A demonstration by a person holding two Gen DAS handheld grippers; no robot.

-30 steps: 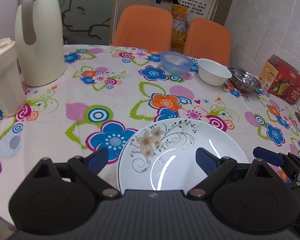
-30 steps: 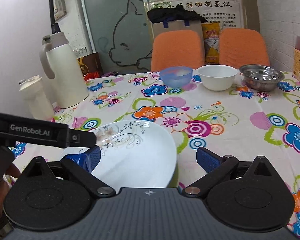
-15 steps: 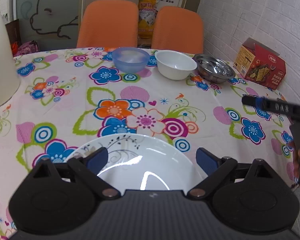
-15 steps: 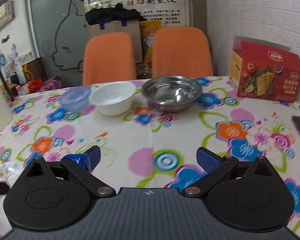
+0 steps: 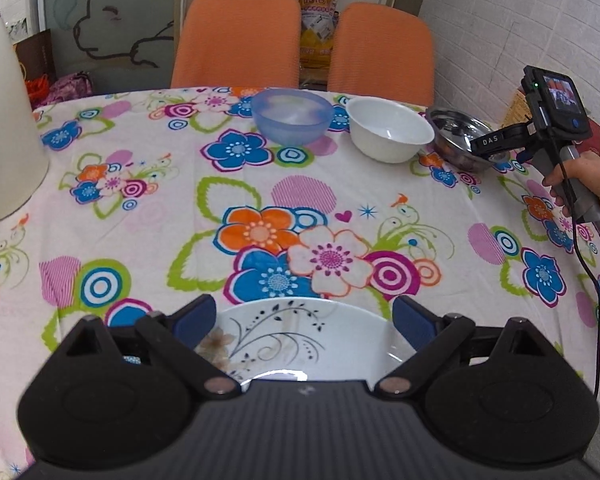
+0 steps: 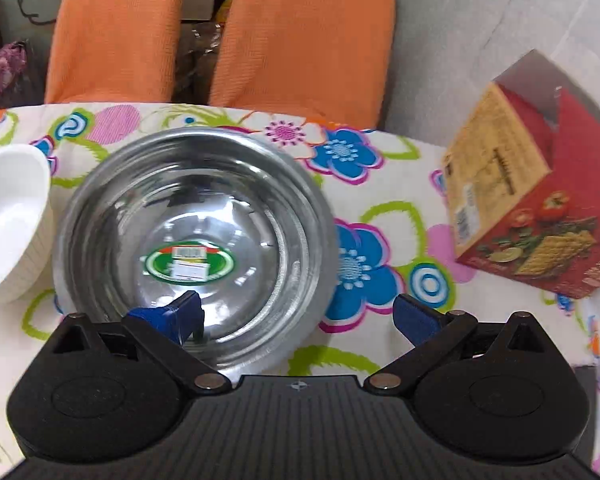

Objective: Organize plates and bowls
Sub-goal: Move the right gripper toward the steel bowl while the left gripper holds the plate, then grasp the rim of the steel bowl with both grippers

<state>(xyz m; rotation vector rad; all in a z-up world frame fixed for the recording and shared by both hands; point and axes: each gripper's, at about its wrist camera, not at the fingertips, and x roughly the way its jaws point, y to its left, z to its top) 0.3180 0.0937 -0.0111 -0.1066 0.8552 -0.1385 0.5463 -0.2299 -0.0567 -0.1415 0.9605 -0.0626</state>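
I see three bowls in a row along the table's (image 5: pixel 160 216) far edge: plastic bowl (image 5: pixel 292 114) left, ceramic bowl (image 5: pixel 388 128) middle, metal bowl (image 6: pixel 192 240) right. Box (image 6: pixel 532 216) right of those. Plate (image 5: pixel 300 344) at near edge, jug (image 5: pixel 4 120) at left edge.

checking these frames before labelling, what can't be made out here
- Plate, left wrist view: its near half is hidden behind the left tongs, so contact can't be judged.
- Steel bowl, right wrist view: the sticker text is too blurred to read; whether the right tongs touch the rim is unclear.
- White bowl, right wrist view: cut off by the left edge.
- Red box, right wrist view: print blurred.
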